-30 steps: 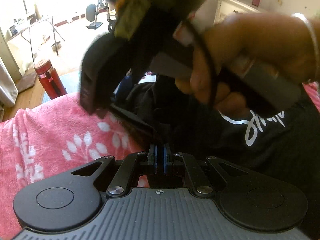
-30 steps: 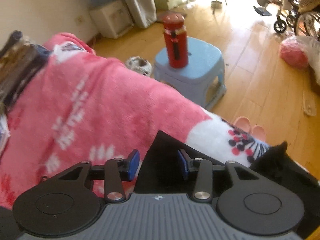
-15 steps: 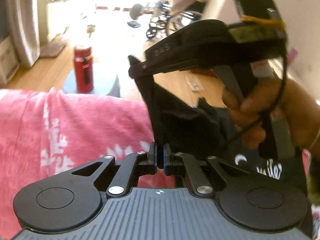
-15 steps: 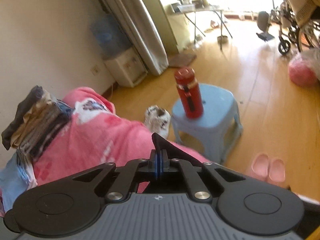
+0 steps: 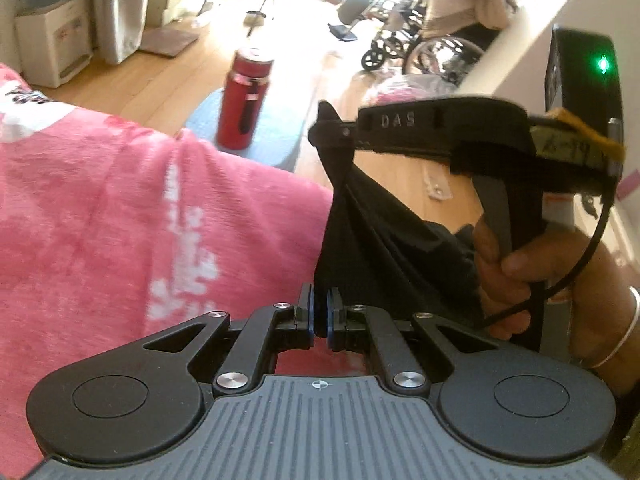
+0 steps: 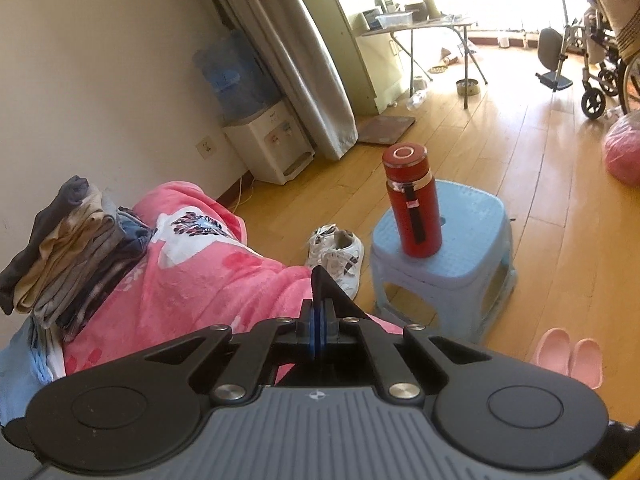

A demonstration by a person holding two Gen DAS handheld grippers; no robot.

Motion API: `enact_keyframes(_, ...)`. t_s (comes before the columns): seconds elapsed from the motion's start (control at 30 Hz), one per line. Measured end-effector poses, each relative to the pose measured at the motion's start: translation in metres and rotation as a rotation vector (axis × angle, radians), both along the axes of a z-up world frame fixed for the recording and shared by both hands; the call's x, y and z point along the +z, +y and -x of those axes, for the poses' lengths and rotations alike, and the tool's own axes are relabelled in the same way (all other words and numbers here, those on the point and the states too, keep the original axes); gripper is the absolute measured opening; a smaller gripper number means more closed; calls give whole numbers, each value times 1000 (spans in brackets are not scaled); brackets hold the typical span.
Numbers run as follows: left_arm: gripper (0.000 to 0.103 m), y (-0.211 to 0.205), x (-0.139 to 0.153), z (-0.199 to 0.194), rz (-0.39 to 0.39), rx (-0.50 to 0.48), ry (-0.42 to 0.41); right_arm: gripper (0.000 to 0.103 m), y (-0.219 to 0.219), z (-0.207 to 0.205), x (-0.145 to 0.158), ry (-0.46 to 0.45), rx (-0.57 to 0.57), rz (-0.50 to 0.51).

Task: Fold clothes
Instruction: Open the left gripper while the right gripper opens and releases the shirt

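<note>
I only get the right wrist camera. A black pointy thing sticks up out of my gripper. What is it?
Observer: It is a corner of a black garment. The left wrist view shows the rest hanging below the right gripper.
Operator: Is the other gripper holding it too?
Observer: Yes. The left gripper is shut on a lower part, so the cloth stretches between the two.
Operator: Who is holding my gripper?
Observer: A hand is wrapped around its handle, with a thin bangle on the wrist.
</note>
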State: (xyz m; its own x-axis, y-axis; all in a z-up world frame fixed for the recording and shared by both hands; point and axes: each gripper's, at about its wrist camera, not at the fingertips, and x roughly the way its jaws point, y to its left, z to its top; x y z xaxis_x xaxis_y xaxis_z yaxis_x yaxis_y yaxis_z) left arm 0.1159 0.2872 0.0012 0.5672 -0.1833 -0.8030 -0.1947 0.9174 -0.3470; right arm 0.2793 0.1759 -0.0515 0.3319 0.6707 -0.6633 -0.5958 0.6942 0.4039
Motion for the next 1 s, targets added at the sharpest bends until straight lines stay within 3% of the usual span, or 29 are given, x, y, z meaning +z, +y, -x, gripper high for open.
enact_keyframes(0.2,5,12,-8,-5,28,47,54,4,12,-8,-27,84,-7,18)
enact_keyframes(0.27,8,11,-8,-5,25,55,89,13,11,-12,-32,131,-27,29)
enact_keyframes(0.3,17,9,-6,-4,12,65,101,27,9,-13,-32,146,-42,34)
enact_keyframes(0.33,23,9,-3,-3,-6,75,107,39,4,-13,-29,144,-50,25)
enact_keyframes(0.37,24,9,2,0,-23,81,101,42,0,-13,-25,136,-54,11)
enact_keyframes(0.57,25,30,59,18,-165,86,-1,44,-62,-6,28,82,-87,-85)
enact_keyframes(0.67,28,50,100,28,-328,124,-88,45,-105,2,54,74,-106,-127)
enact_keyframes(0.77,38,64,123,35,-584,182,-146,45,-139,24,67,88,-102,-133)
enact_keyframes(0.87,48,58,101,34,-926,171,-112,45,-158,50,68,122,-52,-107)
enact_keyframes(0.9,48,55,85,32,-966,162,-77,45,-158,62,64,123,-27,-75)
enact_keyframes(0.93,48,51,72,31,-913,150,-55,45,-156,73,60,119,-1,-41)
enact_keyframes(1.0,48,42,45,30,-697,128,-32,45,-144,100,49,57,66,66)
